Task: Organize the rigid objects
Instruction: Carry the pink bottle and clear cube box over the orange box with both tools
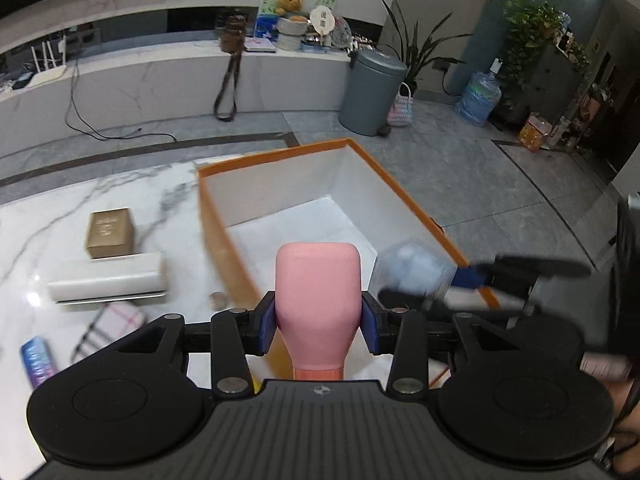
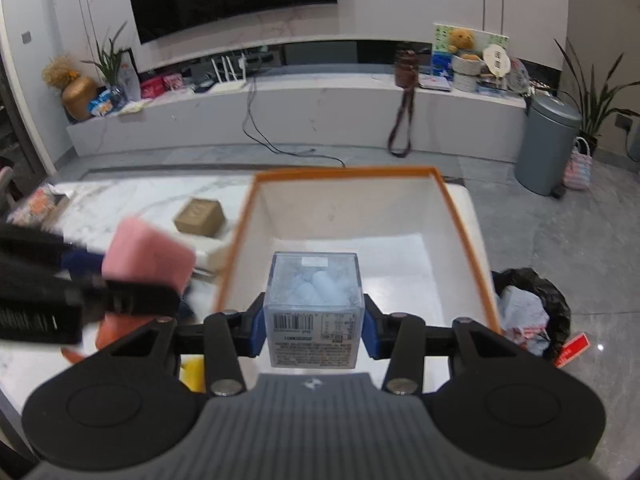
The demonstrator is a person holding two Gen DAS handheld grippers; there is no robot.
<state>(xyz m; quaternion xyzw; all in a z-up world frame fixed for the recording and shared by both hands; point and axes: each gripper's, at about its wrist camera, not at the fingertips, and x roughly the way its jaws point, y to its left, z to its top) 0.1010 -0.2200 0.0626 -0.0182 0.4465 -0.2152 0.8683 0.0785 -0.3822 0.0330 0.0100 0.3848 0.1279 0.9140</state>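
the left gripper (image 1: 319,322) is clamping a pink bottle (image 1: 319,300) between its two blue pads (image 1: 267,326), which are pressing against the bottle's sides low on its body, just above the narrow neck that is pointing back toward the camera. the bottle's broad flat end is sticking out forward past the fingertips, hanging over the near-left wall of an orange-rimmed white box (image 1: 404,188) that is sitting on the white marble table (image 1: 80,200).

the right gripper (image 2: 314,330) is gripping a clear plastic cube box (image 2: 314,308) (barcode label facing the camera, pale blue contents inside), with the blue pads (image 2: 370,330) squeezing its left and right faces. the cube is sitting squarely between the jaws, its front half reaching beyond them, and it is hovering over the open interior of the orange-rimmed box (image 2: 460,216), near its front edge. whether it is touching the box floor cannot be told.

in the left wrist view the right gripper (image 1: 460,284) and its cube (image 1: 412,270) are showing blurred at the box's right wall; in the right wrist view the left gripper (image 2: 132,288) and the pink bottle (image 2: 148,256) are showing just outside the box's left wall.

on the table left of the box, a small gold carton (image 1: 109,233) is standing right behind a long white case (image 1: 108,278), and a plaid item (image 1: 110,326) and a blue-purple packet (image 1: 38,362) are lying nearer the camera.
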